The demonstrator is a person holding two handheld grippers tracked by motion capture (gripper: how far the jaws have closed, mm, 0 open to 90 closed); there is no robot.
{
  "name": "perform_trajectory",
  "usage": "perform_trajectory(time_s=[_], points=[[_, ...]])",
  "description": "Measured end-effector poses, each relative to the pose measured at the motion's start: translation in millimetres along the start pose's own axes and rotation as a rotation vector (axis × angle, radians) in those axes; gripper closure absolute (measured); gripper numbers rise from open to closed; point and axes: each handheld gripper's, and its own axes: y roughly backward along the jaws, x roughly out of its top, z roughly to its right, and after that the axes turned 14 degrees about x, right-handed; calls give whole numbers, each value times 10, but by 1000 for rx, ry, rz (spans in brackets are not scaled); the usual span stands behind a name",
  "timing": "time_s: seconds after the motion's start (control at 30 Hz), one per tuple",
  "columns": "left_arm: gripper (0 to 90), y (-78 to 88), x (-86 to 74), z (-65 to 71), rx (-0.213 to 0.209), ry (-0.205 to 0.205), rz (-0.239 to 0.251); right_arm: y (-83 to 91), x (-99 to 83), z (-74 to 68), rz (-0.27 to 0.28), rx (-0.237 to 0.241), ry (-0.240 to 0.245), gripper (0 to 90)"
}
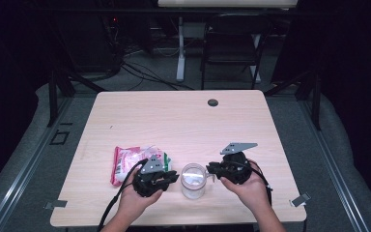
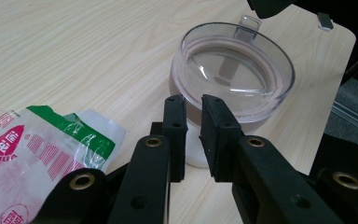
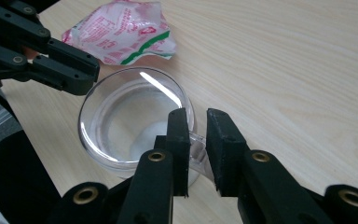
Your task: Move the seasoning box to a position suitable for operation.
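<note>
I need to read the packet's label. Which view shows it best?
The left gripper view: the packet is close, its red logo large though cropped. The right gripper view shows it whole but farther; the high view, small.

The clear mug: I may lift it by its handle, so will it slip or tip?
The clear mug looks like smooth, glossy plastic, so probably slippery and light. Its thin handle sits off to one side, so it may swing or tilt in the tongs.

pouch [image 2: 37, 154] cut off, left edge
</note>
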Motion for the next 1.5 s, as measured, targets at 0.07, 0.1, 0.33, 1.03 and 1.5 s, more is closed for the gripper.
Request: perform_trajectory(time_s=[0.07,0.1,0.33,1.03,1.5], points=[[803,-8,-14,-3,-5,0,-4,-25,2,-27,-16,-28,-17,804],[805,-11,-23,0,-7,7,-6,-38,2,-37,-18,-36,-20,803],[844,-37,-68,17,-25,12,-30,-44,-1,-17,-6,-47,-52,818],[900,-107,-93,118,-43,-25,-50,-17,-44,39,13,-25,-96,867],[900,-51,-12,181,-57,-39,-15,-19,-62,19,20,-33,-85,868]])
